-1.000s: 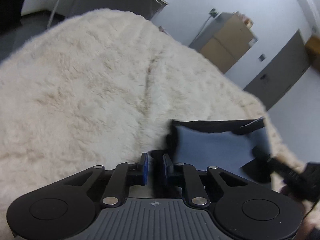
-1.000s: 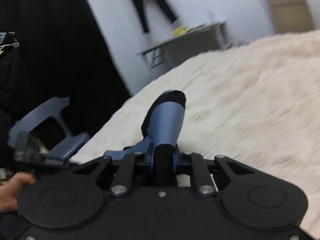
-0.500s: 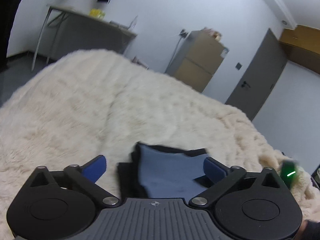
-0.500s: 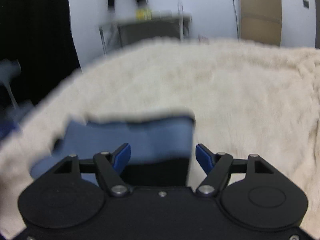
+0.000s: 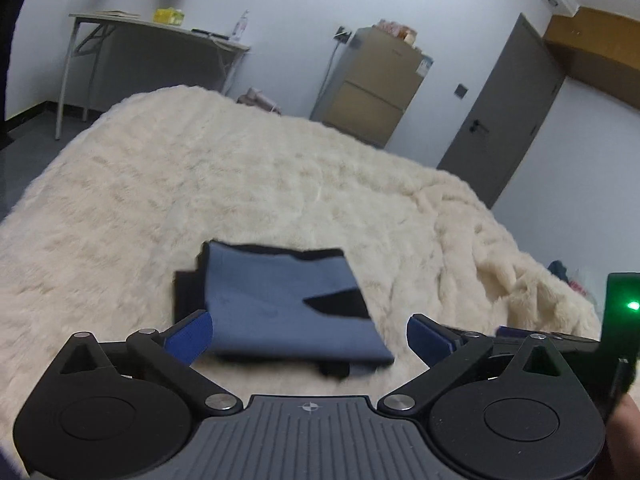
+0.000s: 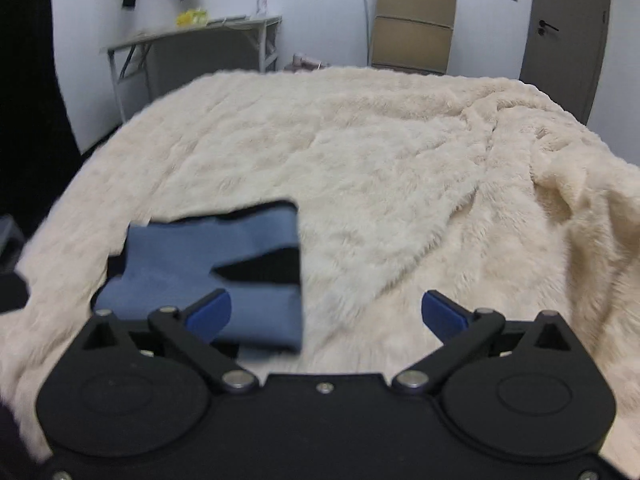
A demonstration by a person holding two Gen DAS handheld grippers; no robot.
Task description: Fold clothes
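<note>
A blue and black garment lies folded into a flat square on the cream fluffy blanket. My left gripper hangs above its near edge, jaws wide open, nothing between the blue pads. In the right wrist view the same folded garment sits low on the left. My right gripper is to its right over bare blanket, its jaws still opening, wide apart and holding nothing. The left fingertip overlaps the cloth's near edge in the picture without pressing it.
A grey folding table stands by the far wall, with a brown cabinet and a grey door to its right. The blanket bunches into folds on the right. The other gripper's green light glows at the right edge.
Both grippers let go of the garment and opened wide, then rose and drew back. The right one swung round to face the bed. The garment now lies flat and folded.
</note>
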